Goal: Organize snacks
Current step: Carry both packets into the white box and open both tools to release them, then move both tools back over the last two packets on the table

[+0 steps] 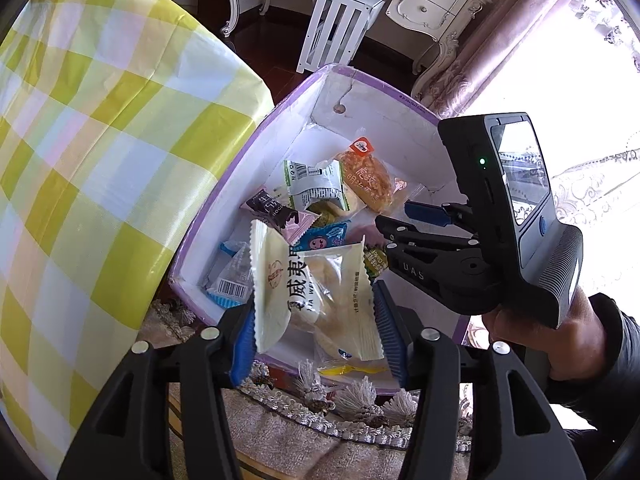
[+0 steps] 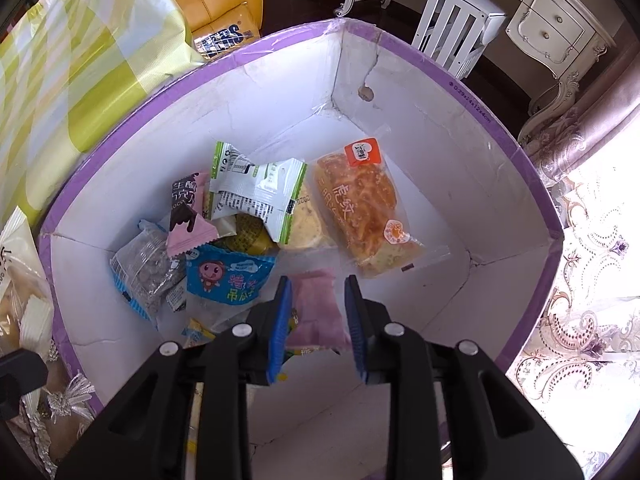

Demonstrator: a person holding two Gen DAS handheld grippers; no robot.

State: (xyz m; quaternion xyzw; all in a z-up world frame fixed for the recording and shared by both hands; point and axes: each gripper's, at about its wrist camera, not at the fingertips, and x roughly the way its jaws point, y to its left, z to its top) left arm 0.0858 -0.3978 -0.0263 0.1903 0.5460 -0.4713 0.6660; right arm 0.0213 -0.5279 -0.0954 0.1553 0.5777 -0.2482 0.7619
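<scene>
- The box (image 2: pixel 500 136), white inside with a purple rim, stands on a fringed cloth (image 1: pixel 320 424) beside a yellow checked bag (image 1: pixel 100 140). It is the collecting place, so both tools work at its mouth.
- The left gripper (image 1: pixel 314 322) is clamped on a bread pack (image 1: pixel 316 296), white with large dark characters and a pale bun showing through. The pack hangs over the near rim, probably on its way in.
- The right gripper (image 2: pixel 318 320) reaches down inside the box, its pads apart on either side of a pink pack (image 2: pixel 316 312). They do not seem to press it, so it looks let go, or not yet taken.
- Loose on the box floor lie an orange-crusted bun (image 2: pixel 364 208), a green-edged white packet (image 2: pixel 256 188) and a blue packet (image 2: pixel 228 276), heaped toward the left wall, unsorted.
</scene>
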